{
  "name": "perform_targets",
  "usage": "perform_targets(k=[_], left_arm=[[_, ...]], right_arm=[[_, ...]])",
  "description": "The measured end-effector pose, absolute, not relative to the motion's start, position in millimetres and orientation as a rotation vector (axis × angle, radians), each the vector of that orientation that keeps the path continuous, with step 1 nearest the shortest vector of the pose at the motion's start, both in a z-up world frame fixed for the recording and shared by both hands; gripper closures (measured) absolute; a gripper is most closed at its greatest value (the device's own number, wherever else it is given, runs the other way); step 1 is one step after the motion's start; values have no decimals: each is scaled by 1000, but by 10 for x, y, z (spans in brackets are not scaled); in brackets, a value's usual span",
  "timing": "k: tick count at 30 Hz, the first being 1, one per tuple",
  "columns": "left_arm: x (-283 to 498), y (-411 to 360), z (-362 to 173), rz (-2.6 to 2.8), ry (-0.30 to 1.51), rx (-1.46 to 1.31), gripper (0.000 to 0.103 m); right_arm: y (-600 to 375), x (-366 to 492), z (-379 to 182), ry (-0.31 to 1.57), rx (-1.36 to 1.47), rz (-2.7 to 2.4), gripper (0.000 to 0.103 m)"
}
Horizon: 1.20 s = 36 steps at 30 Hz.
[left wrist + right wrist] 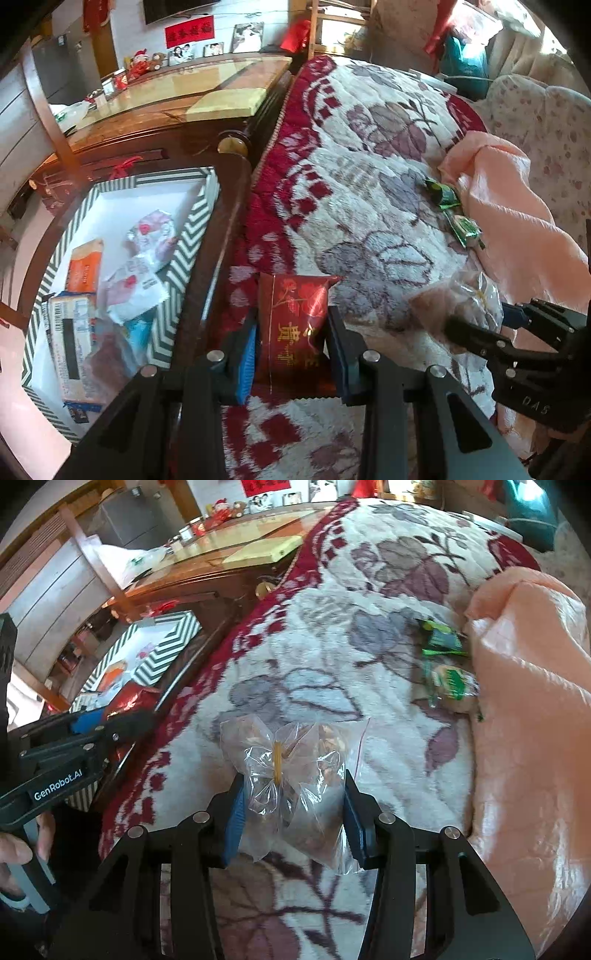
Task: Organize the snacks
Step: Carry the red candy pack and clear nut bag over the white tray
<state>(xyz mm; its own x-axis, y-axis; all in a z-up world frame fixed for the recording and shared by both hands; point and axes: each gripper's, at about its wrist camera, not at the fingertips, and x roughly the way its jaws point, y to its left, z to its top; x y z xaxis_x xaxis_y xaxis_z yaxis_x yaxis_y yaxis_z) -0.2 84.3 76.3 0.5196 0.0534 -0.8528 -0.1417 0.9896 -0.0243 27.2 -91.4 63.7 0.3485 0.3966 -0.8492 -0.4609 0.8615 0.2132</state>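
Note:
My left gripper (pixel 291 332) is shut on a red foil snack packet (pixel 295 325) with gold lettering, held above the flowered blanket (pixel 369 166). To its left stands a chevron-striped box (pixel 184 258) with several snack packs inside. My right gripper (pixel 293 801) is shut on a clear plastic bag of brownish snacks (pixel 291 771) tied with a yellow band; this bag (pixel 465 295) and gripper also show at the right of the left wrist view. Two green-wrapped snacks (pixel 447 661) lie on the blanket beside a peach cloth (pixel 528 701). The left gripper (pixel 110 720) shows at the left of the right wrist view.
A dark wooden rail (pixel 221 221) runs between the box and the blanket. Behind it is a glossy wooden cabinet top (pixel 184 99) with photos and toys. A person's hand (pixel 14 849) holds the left gripper's handle. A flowered cushion (pixel 546 122) lies at the far right.

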Motion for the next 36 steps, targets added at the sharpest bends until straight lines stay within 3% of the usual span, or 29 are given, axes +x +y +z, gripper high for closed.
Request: perform_targets(k=[36], left_arm=[[-472,1998,876,312,981,-226,67]], right_arm=[[427,9,889,1047,-282,754,57]])
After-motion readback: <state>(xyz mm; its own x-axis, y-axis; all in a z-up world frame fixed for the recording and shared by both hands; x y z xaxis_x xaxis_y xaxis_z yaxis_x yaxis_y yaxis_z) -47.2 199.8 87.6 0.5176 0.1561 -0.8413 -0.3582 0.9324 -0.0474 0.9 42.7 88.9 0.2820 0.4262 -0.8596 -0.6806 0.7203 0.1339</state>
